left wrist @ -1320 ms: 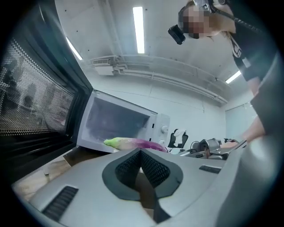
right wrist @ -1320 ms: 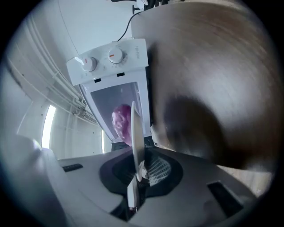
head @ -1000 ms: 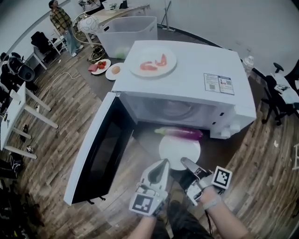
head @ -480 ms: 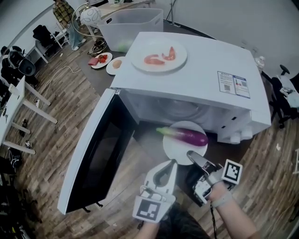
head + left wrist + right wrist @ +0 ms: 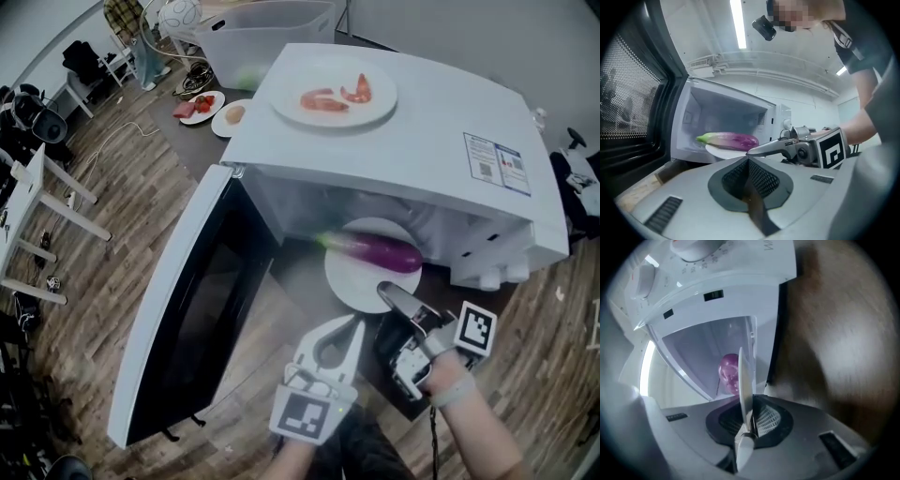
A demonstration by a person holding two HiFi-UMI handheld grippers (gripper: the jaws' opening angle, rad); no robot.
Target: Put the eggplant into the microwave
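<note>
A purple eggplant [image 5: 375,251] with a green stem end lies on a white plate [image 5: 361,286]. My right gripper [image 5: 386,292] is shut on the plate's near rim and holds it level at the mouth of the open white microwave [image 5: 412,141]. In the right gripper view the plate [image 5: 744,380] stands edge-on between the jaws of the right gripper [image 5: 746,404], with the eggplant [image 5: 729,373] beyond it. My left gripper [image 5: 349,323] is shut and holds nothing, just left of the right one. The left gripper view shows the eggplant [image 5: 729,139] on the plate [image 5: 723,152] before the cavity.
The microwave door [image 5: 187,300] hangs wide open to the left. A plate of shrimp [image 5: 335,91] sits on the microwave's top. A clear plastic bin [image 5: 262,37] and two small food plates [image 5: 199,108] lie behind. A person [image 5: 141,37] stands at the far left.
My right gripper has carried the plate with the eggplant forward, closer to the microwave cavity. The left gripper has shifted a little alongside it.
</note>
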